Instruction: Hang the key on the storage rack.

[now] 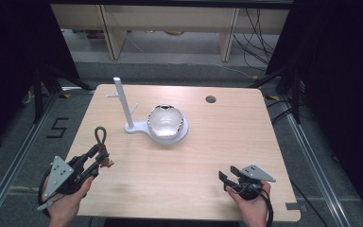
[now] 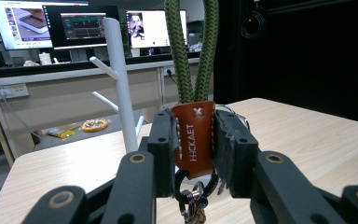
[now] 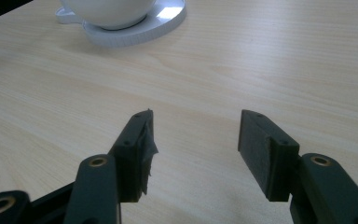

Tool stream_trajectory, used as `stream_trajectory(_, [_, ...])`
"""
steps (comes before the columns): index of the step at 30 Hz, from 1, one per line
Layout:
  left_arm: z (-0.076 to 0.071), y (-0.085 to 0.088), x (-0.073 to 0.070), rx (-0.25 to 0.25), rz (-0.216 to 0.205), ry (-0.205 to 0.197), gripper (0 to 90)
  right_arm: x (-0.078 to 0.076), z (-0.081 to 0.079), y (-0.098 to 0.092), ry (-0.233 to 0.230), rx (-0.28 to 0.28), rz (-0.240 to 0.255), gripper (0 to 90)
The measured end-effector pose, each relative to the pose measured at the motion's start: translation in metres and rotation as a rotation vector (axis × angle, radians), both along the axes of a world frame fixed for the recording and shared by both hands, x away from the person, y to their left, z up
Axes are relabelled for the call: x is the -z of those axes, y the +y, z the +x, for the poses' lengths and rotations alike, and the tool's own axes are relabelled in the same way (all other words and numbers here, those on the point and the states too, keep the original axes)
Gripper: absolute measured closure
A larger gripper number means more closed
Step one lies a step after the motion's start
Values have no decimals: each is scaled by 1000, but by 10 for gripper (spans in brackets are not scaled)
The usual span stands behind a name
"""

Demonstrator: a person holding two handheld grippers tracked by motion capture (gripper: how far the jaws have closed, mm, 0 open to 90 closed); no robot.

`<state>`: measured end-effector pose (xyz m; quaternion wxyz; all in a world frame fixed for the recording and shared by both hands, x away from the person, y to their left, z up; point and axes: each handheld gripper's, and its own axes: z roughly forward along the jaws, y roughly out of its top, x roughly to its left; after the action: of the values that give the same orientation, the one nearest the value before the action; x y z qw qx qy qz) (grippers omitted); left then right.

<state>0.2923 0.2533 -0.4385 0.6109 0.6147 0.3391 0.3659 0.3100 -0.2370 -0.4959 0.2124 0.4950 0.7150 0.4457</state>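
A keychain with a green cord loop and a brown leather tab is held at the table's near left. My left gripper is shut on the leather tab, with the cord loop standing up above the jaws and metal rings hanging below. A white stand with a tall branched post rises from a round white base that carries a shiny bowl, mid-table. My right gripper rests open at the near right, with nothing between its jaws.
The wooden table has a round cable hole near its far edge. Dark curtains and stands flank the table. Monitors and desks stand behind the post in the left gripper view.
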Motion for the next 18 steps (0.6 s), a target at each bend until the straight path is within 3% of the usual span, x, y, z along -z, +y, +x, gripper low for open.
stream_trajectory(1, [0, 0, 0, 0, -2, -1, 687, -1, 0, 1, 4, -5, 15, 465])
stream_trajectory(2, [0, 1, 0, -3, -2, 2, 687, -3, -4, 4, 40, 18, 43, 465])
stream_trajectory(3, [2, 1, 0, 2, -14, -12, 687, -3, -3, 3, 25, 8, 38, 465])
stream_trajectory(4, [2, 2, 0, 2, -11, -10, 687, -3, -1, 0, -4, -1, -5, 465])
stream_trajectory(5, [1, 3, -1, -5, 4, 5, 687, -3, -1, 0, -2, 7, -7, 465])
stream_trajectory(7, [2, 4, -1, -8, -3, 7, 687, -5, -5, 3, 34, 17, 39, 465])
stream_trajectory(9, [3, 5, -1, -11, -9, 11, 687, -3, -2, 1, 2, 10, 4, 465])
stream_trajectory(12, [5, 6, -2, -15, -14, 16, 687, -2, 0, 1, -10, 3, 10, 464])
stream_trajectory(16, [8, 7, -4, -21, -17, 18, 687, -2, 0, 1, 3, 4, -3, 465])
stream_trajectory(18, [10, 7, -5, -22, -19, 17, 686, -4, -1, 1, 6, -9, 19, 464])
